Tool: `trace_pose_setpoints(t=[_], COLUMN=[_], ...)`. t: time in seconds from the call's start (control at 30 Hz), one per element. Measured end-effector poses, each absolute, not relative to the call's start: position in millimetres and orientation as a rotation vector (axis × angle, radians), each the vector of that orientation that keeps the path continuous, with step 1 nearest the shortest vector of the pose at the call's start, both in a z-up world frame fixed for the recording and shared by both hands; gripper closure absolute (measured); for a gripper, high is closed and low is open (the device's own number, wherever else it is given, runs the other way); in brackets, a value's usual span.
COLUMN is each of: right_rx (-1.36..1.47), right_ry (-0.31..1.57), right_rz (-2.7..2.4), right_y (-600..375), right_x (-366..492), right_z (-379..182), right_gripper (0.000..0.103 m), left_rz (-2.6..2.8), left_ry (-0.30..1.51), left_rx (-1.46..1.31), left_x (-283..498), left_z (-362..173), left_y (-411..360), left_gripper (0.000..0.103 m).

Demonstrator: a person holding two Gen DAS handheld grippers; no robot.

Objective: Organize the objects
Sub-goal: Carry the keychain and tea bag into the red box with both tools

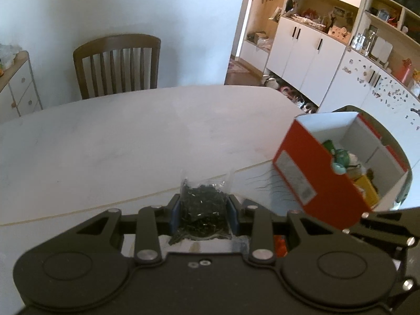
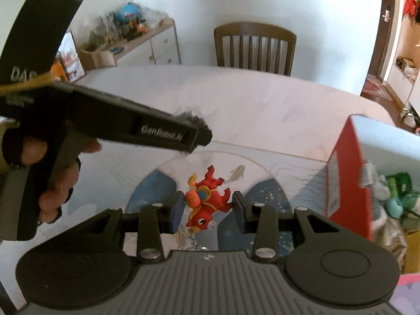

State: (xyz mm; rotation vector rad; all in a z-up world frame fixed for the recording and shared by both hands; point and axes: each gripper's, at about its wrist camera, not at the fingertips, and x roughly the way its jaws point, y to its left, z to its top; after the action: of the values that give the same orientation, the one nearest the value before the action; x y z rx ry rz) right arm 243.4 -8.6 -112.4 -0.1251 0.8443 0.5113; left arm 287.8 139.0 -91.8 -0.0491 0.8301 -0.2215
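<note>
Small bag of black screws (image 1: 203, 207) clamped in left tongs (image 1: 203, 211), above worktop (image 1: 118, 141), near red box (image 1: 309, 173). Red horse toy (image 2: 207, 199) between parted right tongs (image 2: 207, 210). Best to carry level, release low inside box.

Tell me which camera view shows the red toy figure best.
The right wrist view: the red toy figure lies in full sight between the open right tongs. The left wrist view shows only a small red patch behind the left tongs, possibly the same toy.
</note>
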Motion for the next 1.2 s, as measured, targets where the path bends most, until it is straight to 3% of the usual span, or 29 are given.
trace_pose_setpoints(t=[0.57,1.2], right_rx=[-0.093,-0.095], right_ry=[0.771,0.742], right_rz=[0.488,0.431], right_y=[-88.3,-233.1], right_x=[217.8,230.6], right_z=[-42.0,-26.4], right_gripper=[0.064,0.064], left_rz=[-0.278,-0.298], left_ry=[0.778,0.792], left_rx=[-0.029,0.027], left_x=[247.0,243.6], left_z=[-38.4,-29.8], left_y=[72.1,-49.9], left_gripper=[0.069,0.069])
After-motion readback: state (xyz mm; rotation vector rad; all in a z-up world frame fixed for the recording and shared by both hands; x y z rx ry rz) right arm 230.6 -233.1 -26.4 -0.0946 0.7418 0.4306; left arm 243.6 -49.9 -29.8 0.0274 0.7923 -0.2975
